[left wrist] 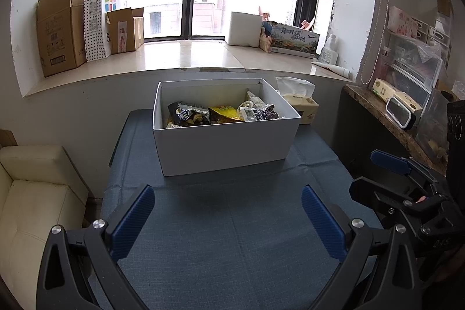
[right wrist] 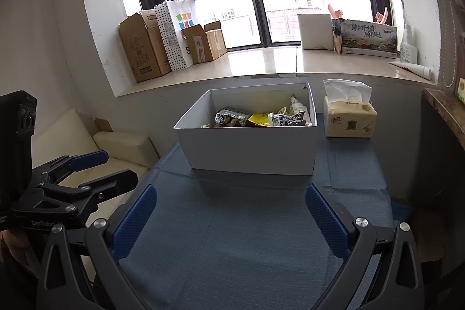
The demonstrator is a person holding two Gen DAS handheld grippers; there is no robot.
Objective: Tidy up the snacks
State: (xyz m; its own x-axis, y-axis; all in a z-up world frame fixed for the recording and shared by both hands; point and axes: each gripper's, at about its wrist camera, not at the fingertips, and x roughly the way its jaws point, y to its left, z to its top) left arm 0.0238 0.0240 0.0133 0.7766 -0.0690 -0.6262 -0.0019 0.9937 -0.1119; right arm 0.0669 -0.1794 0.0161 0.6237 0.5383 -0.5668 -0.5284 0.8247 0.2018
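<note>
A white open box (left wrist: 226, 147) (right wrist: 250, 148) stands on the blue tablecloth (left wrist: 232, 228) (right wrist: 247, 237) at the far side of the table. Inside it lie several snack packets: a dark one (left wrist: 189, 114) (right wrist: 229, 116), a yellow one (left wrist: 225, 112) (right wrist: 260, 118) and a clear-and-dark one (left wrist: 258, 111) (right wrist: 290, 118). My left gripper (left wrist: 228, 196) hovers open over bare cloth in front of the box, holding nothing. My right gripper (right wrist: 232, 198) is likewise open and empty in front of the box. Each gripper shows at the edge of the other's view: the right gripper (left wrist: 375, 173), the left gripper (right wrist: 113, 167).
A tissue pack (left wrist: 299, 100) (right wrist: 348, 118) sits right of the box. A cream sofa (left wrist: 32, 193) (right wrist: 116, 147) lies left of the table. Cardboard boxes (left wrist: 61, 31) (right wrist: 142, 48), a paper bag and cartons line the windowsill. A dark counter (left wrist: 386, 118) with clutter stands at right.
</note>
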